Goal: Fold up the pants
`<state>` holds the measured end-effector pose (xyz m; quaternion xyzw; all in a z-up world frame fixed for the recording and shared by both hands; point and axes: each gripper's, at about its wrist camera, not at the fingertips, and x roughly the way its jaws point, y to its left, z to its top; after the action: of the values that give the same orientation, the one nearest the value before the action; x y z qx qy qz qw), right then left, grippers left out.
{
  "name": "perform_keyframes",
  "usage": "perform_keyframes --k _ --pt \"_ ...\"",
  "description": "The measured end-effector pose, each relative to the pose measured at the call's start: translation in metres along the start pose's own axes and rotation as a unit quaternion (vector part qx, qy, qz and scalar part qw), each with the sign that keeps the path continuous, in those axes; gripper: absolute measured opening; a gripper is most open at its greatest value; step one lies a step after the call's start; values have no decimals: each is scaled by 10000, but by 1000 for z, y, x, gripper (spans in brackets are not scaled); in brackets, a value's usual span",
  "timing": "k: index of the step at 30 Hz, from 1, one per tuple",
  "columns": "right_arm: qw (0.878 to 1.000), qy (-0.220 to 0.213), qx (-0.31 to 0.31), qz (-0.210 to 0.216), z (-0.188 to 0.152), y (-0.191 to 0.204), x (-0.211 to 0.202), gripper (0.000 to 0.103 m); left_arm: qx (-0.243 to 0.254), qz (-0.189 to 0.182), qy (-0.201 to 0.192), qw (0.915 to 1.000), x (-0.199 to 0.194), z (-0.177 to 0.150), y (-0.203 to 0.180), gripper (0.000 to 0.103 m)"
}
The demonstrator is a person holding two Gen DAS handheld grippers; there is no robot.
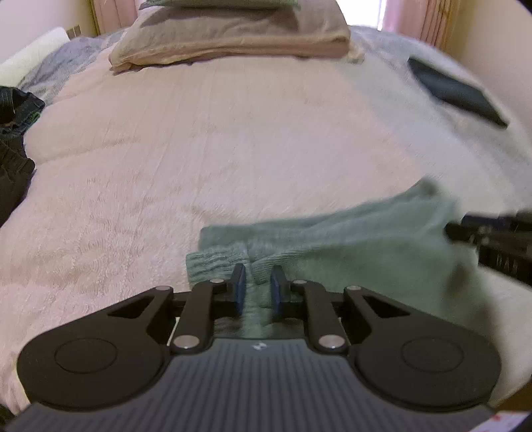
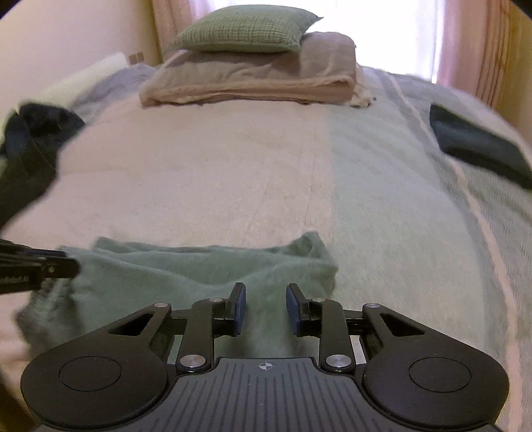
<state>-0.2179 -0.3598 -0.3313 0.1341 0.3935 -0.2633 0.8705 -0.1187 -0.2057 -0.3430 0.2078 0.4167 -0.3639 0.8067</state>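
Note:
Sage-green fleece pants (image 1: 349, 242) lie bunched across the near part of the bed, on a pink fuzzy blanket (image 1: 199, 149). My left gripper (image 1: 258, 285) is shut on the ribbed cuff end, with fabric running between its blue pads. My right gripper (image 2: 266, 305) is shut on the other end of the pants (image 2: 199, 269), and a thick fold fills the gap between its fingers. Each gripper shows at the edge of the other's view: the right gripper (image 1: 492, 239) and the left gripper (image 2: 40, 269). Both views are motion-blurred.
Folded beige blankets (image 2: 252, 83) with a green pillow (image 2: 246, 30) lie at the head of the bed. A dark folded garment (image 2: 478, 146) rests at the right, and dark clothes (image 1: 16, 133) are piled at the left edge. Curtains hang behind.

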Motion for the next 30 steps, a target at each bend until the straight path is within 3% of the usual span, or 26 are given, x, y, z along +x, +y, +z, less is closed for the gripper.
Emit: perform_keyframes --k 3,6,12,16,20,25,27,29,30 --pt "9990 322 -278 -142 -17 4 46 24 44 8 -179 9998 14 -18 7 18" --pt "9984 350 -425 -90 -14 3 47 24 -34 -58 -28 10000 12 -9 11 17" --pt "9992 251 -77 316 -9 -18 -13 24 -510 -548 61 9972 -41 2 18 16" --pt "9973 455 -44 573 -28 -15 -57 24 -340 -785 356 9957 -68 -24 3 17" --pt "9935 995 -86 546 -56 -1 -42 24 -207 -482 759 9957 -46 -50 -13 16" --pt "9901 1255 -516 368 -52 11 -32 25 -251 -230 938 9950 -56 -37 -25 17" --pt "9881 1411 -416 459 -44 9 -40 30 -305 -153 1086 9935 -66 -32 -29 18" --pt "9879 1429 -283 524 -36 5 -53 50 -371 -69 1207 9920 -78 -28 -30 22" --pt "9878 1426 -252 579 -34 4 -58 53 -390 -39 1249 9914 -82 -26 -32 24"
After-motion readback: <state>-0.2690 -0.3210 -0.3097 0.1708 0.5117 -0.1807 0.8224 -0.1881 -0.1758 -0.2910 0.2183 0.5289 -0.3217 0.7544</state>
